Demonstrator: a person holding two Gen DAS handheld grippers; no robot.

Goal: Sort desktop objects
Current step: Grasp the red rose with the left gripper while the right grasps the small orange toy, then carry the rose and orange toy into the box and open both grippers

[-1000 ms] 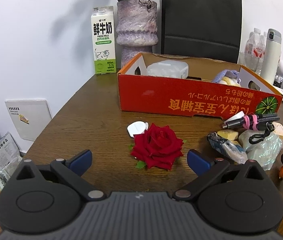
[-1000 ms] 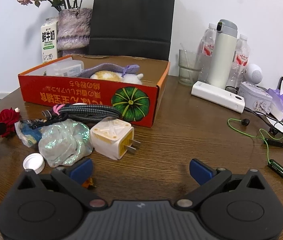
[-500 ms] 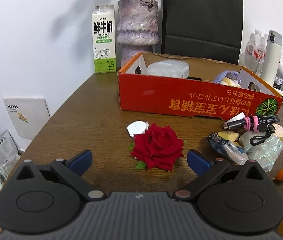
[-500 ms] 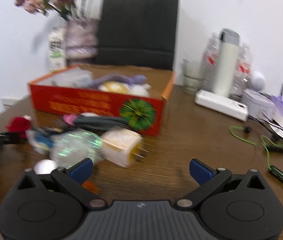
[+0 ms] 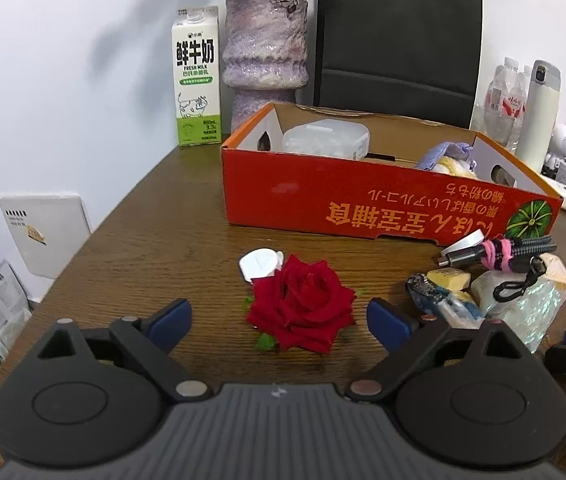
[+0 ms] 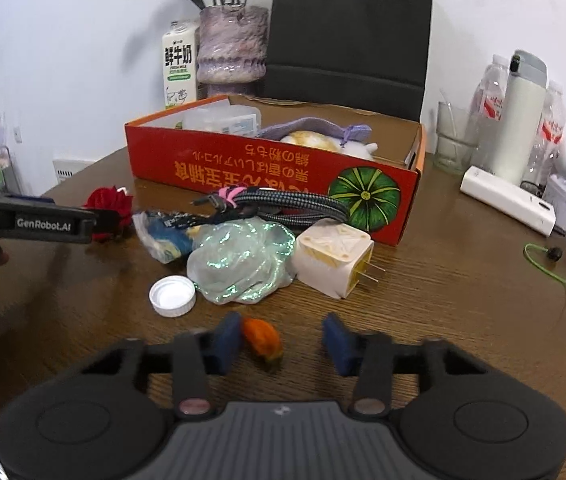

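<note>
The left gripper (image 5: 279, 316) hovers low over the wooden table (image 5: 155, 220) with its blue pads spread wide and closing slightly; the red rose (image 5: 301, 306) lies on the table between them, touched by neither pad. A small white piece (image 5: 261, 264) lies just behind the rose.

The right gripper (image 6: 281, 338) has its jaws closing around a small orange object (image 6: 263, 338) on the table: the left pad touches it, while a gap shows to the right pad, so it is not yet pinched. Just ahead lie a white bottle cap (image 6: 173, 296), a crumpled iridescent bag (image 6: 243, 260) and a cream plug adapter (image 6: 335, 258), with a bundled braided cable (image 6: 283, 202) behind them. The red cardboard box (image 6: 263, 168) stands further back, holding a clear plastic container (image 6: 223, 120) and a lilac pouch (image 6: 315, 128)
</note>
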